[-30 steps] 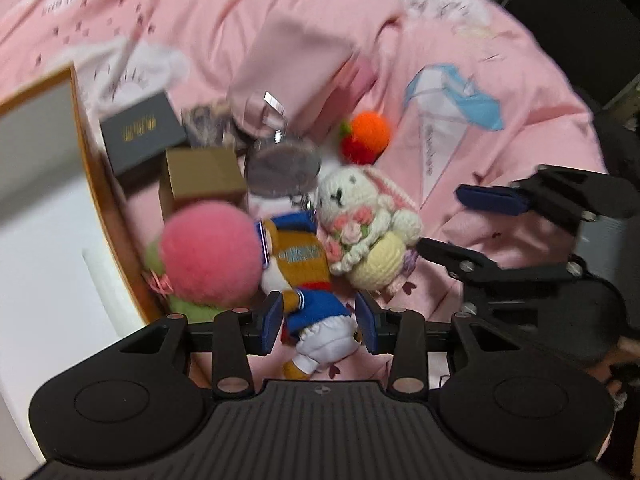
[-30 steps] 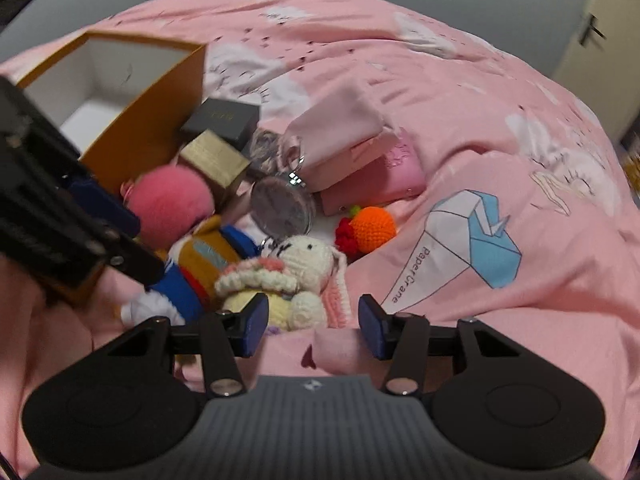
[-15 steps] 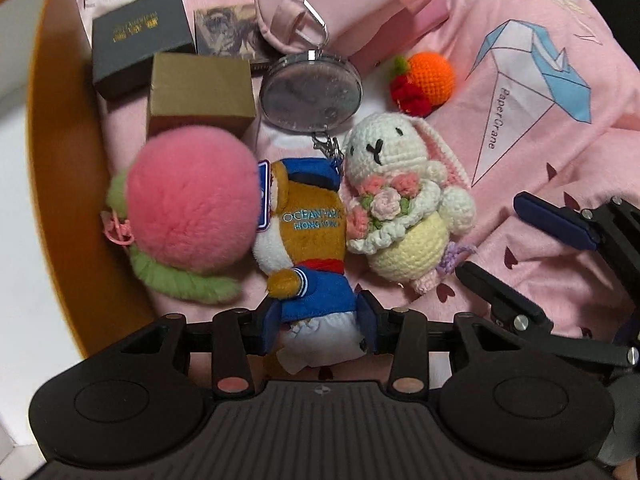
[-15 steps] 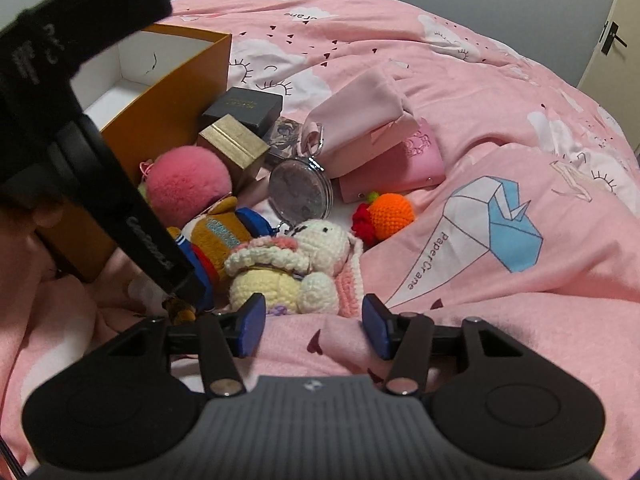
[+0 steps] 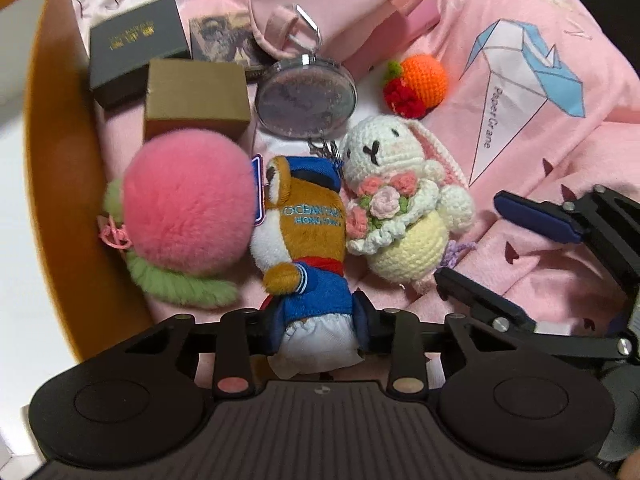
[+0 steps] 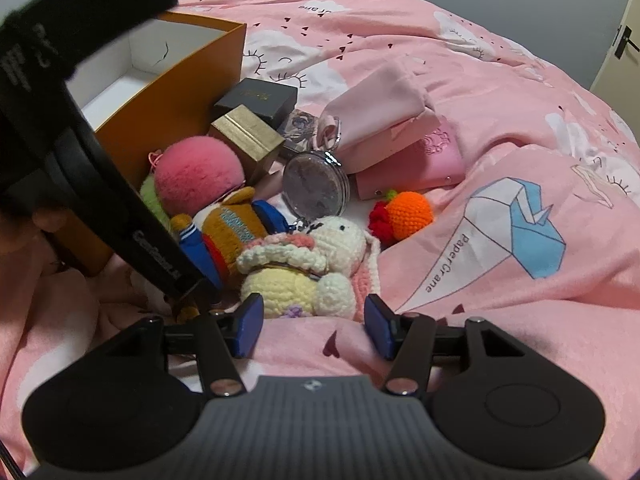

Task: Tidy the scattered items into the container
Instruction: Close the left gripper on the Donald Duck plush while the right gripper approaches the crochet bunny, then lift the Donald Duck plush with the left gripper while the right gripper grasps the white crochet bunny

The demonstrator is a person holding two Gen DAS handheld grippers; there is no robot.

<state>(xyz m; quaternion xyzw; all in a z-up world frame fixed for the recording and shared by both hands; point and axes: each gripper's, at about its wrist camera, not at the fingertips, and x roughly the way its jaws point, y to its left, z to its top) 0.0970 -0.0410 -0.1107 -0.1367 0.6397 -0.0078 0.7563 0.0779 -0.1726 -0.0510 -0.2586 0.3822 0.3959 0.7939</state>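
On a pink bedspread, we are pressing our left gripper down over a plush bear in a blue sailor suit; its jaws have just been closing and its pads are now squeezing the toy's white bottom. Our right gripper is hanging spread and holding nothing, just short of the crocheted white rabbit. The bear is lying between that rabbit and a pink pompom, beside the orange box, which is standing open at the left with its white floor showing
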